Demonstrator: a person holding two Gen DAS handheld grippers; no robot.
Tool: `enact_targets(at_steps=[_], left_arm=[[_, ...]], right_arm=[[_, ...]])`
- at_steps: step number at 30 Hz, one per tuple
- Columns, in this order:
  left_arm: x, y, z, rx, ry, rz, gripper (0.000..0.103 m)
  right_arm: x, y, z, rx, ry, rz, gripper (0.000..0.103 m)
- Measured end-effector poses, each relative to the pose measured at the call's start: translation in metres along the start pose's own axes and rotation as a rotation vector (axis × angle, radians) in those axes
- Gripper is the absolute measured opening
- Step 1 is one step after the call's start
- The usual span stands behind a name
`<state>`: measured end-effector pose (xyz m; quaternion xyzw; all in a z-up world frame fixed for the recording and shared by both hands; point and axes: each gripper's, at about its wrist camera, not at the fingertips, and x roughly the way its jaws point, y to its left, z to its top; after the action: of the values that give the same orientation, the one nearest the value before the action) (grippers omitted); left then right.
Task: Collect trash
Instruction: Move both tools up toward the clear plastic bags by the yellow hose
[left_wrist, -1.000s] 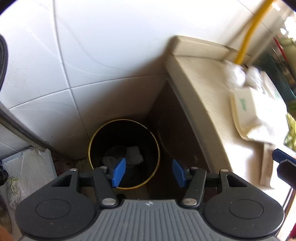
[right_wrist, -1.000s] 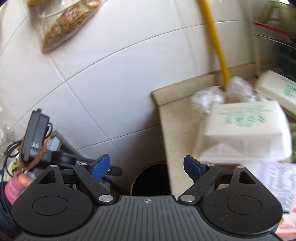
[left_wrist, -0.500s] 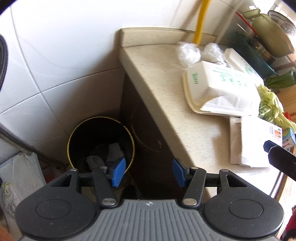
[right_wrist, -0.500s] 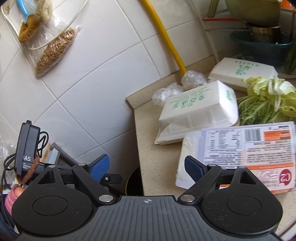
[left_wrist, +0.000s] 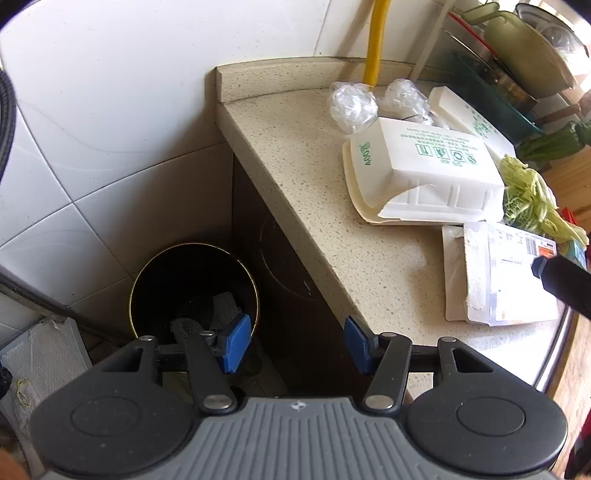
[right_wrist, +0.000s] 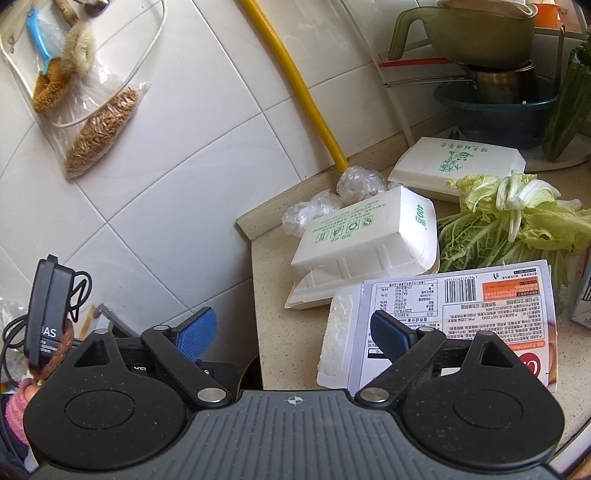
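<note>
A black trash bin (left_wrist: 194, 291) with a yellow rim stands on the floor left of the beige counter (left_wrist: 314, 177), with crumpled paper inside. My left gripper (left_wrist: 297, 349) is open and empty, above the bin and the counter's edge. On the counter lie a white foam box (left_wrist: 424, 166) (right_wrist: 365, 240), a flat labelled foam tray (left_wrist: 495, 273) (right_wrist: 443, 314), two crumpled plastic wraps (left_wrist: 352, 105) (right_wrist: 332, 203) and a second foam box (right_wrist: 461, 166). My right gripper (right_wrist: 291, 332) is open and empty, just in front of the tray's left end.
Green cabbage leaves (right_wrist: 517, 221) lie right of the boxes. A yellow hose (right_wrist: 306, 99) runs down the tiled wall. Pots and a green basin (right_wrist: 495, 107) stand at the back. Bags with brushes (right_wrist: 74, 92) hang on the wall. Tissue paper (left_wrist: 40, 354) lies on the floor.
Both grippers have swung right and toward the counter; the boxes and the tray show closer and more central. The bin has slid to the lower left. Both stay open.
</note>
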<state>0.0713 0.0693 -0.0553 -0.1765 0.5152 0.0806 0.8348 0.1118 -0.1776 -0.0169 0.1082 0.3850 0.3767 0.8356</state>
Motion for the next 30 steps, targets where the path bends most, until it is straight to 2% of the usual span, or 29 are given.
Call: enact_targets(at_steps=[4, 11, 18, 24, 30], left_arm=[[-0.003, -0.001, 0.009, 0.017, -0.031, -0.015, 0.053], [-0.012, -0.001, 0.032, 0.020, -0.111, -0.035, 0.053], [-0.001, 0.001, 0.038, 0.027, -0.078, -0.041, 0.053], [0.003, -0.004, 0.050, 0.059, -0.083, -0.072, 0.053], [0.009, -0.008, 0.071, 0.088, -0.093, -0.099, 0.053]], right_arm=[[0.004, 0.001, 0.006, -0.011, -0.010, -0.015, 0.094], [0.005, -0.001, 0.034, -0.094, -0.049, -0.098, 0.094], [0.005, -0.003, 0.035, -0.087, -0.066, -0.111, 0.094], [-0.004, -0.005, 0.034, -0.075, -0.090, -0.150, 0.094], [0.010, -0.002, 0.042, -0.083, -0.069, -0.170, 0.094]])
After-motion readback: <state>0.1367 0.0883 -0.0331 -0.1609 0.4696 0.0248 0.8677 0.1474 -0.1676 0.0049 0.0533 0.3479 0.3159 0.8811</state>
